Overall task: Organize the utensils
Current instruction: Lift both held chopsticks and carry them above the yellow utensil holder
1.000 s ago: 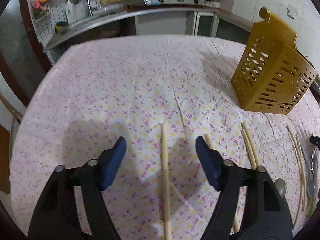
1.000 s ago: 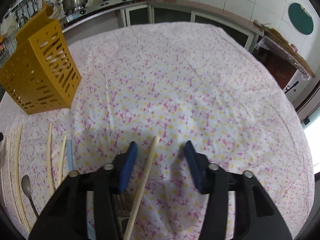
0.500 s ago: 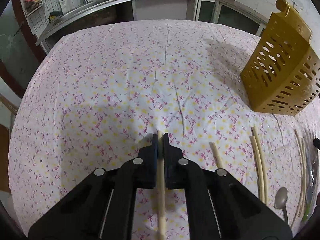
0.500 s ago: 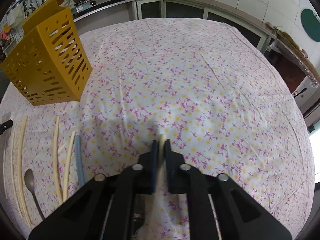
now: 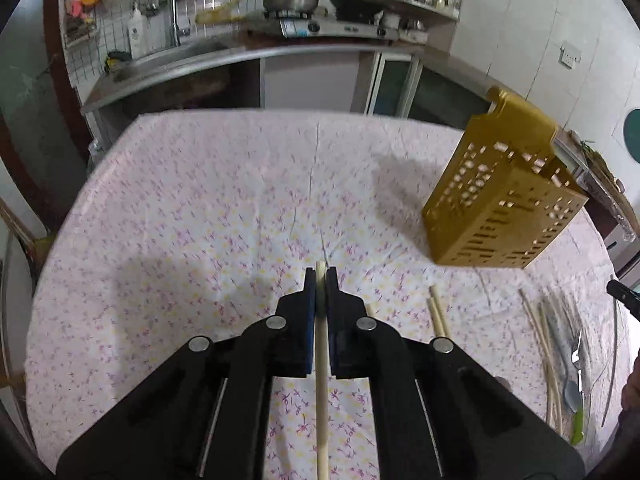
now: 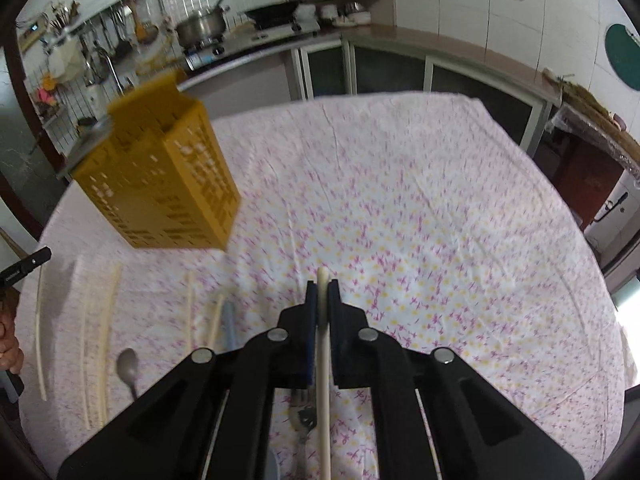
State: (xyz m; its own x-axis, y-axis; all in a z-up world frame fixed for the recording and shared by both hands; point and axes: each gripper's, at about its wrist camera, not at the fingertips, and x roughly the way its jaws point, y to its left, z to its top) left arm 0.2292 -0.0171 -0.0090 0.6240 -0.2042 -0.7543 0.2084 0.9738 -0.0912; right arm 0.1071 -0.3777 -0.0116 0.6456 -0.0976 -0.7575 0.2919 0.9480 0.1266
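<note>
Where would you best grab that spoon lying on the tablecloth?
Probably the spoon by its thin handle, coming from above with the fingers either side of it. The handle is narrow and straight; the bowl is wide, rounded and lies nearly flat on the cloth.

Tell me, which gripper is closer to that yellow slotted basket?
Roughly equal; maybe the right. The yellow utensil basket stands ahead-left of the right gripper, ahead-right of the left gripper. Each holds a chopstick.
</note>
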